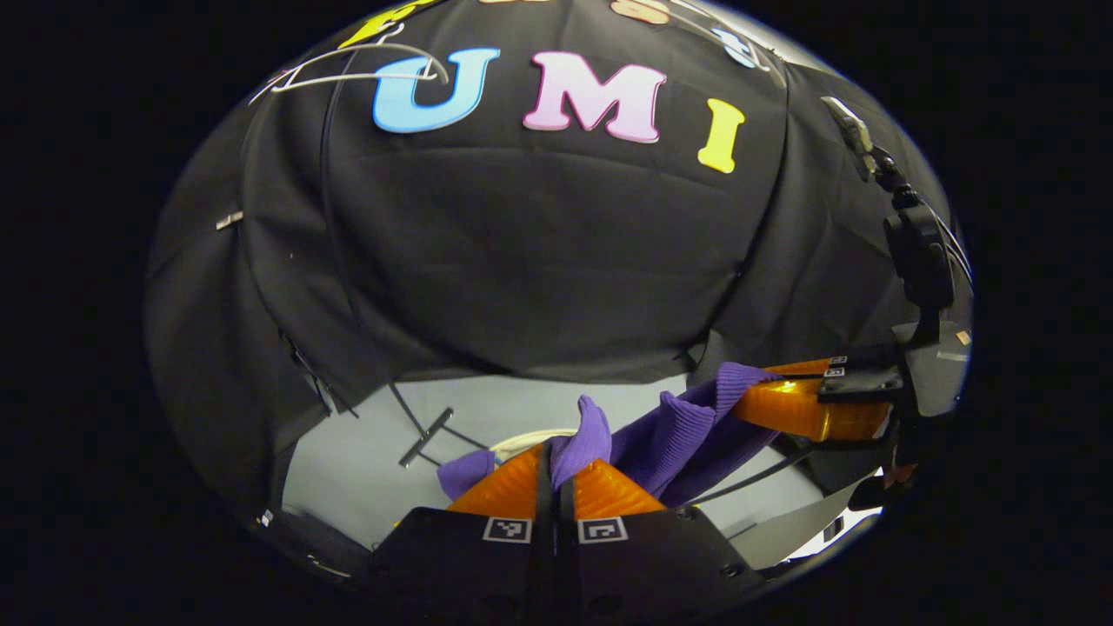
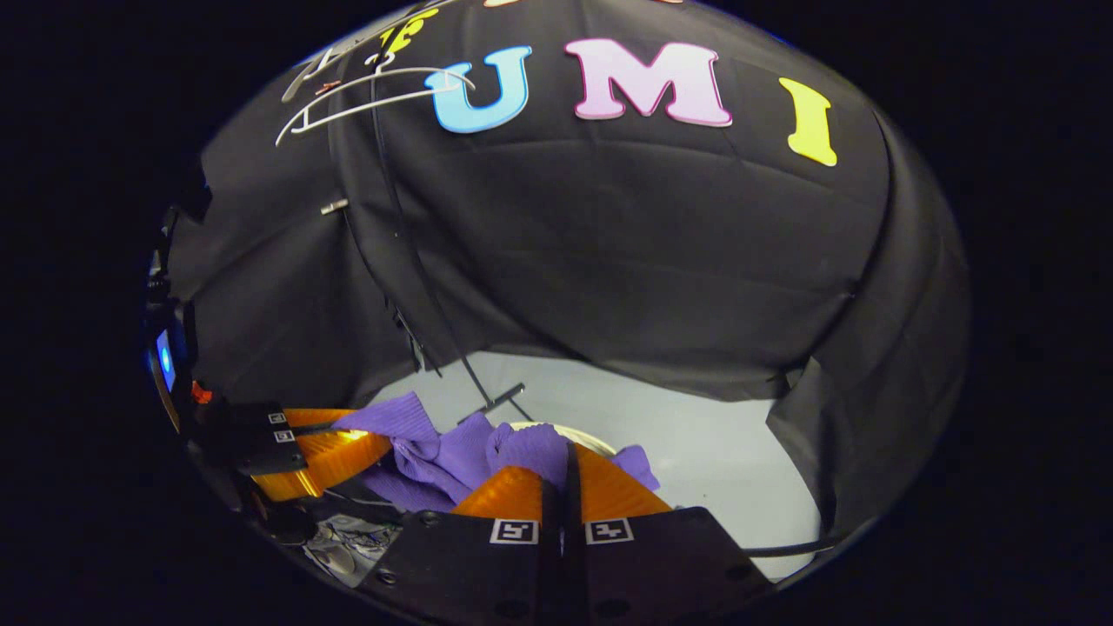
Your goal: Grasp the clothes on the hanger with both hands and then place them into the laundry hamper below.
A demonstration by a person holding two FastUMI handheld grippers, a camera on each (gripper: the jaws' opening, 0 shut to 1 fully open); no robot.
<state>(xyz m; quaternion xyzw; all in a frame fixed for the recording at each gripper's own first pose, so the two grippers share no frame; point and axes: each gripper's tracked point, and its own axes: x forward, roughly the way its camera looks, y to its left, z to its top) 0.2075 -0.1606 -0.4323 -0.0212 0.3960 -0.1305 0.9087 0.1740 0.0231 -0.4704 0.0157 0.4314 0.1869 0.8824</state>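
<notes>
Left gripper (image 1: 555, 474), left gripper view: orange ribbed jaws pressed together with a fold of the purple ribbed knit garment (image 1: 669, 430) pinched between them; cloth bulges above the tips and spills to both sides. The garment stretches rightward to the right gripper (image 1: 787, 396), seen farther off at the right edge, its orange fingers closed into the other end of the cloth.

Right gripper (image 2: 563, 478), right gripper view: jaws also pressed together on the purple garment (image 2: 461, 448), cloth bunched above and beside the tips. The left gripper (image 2: 335, 448) shows at the lower left, touching the same garment.

The garment hangs slack between the two grippers, low over the pale grey floor (image 1: 365, 469). A curved white rim (image 1: 530, 439) lies just behind it; whether this is the hamper cannot be told.

Thin white wire hanger (image 2: 374, 91) hangs bare at the upper left on the black cloth wall (image 2: 626, 226), well apart from the garment.
</notes>
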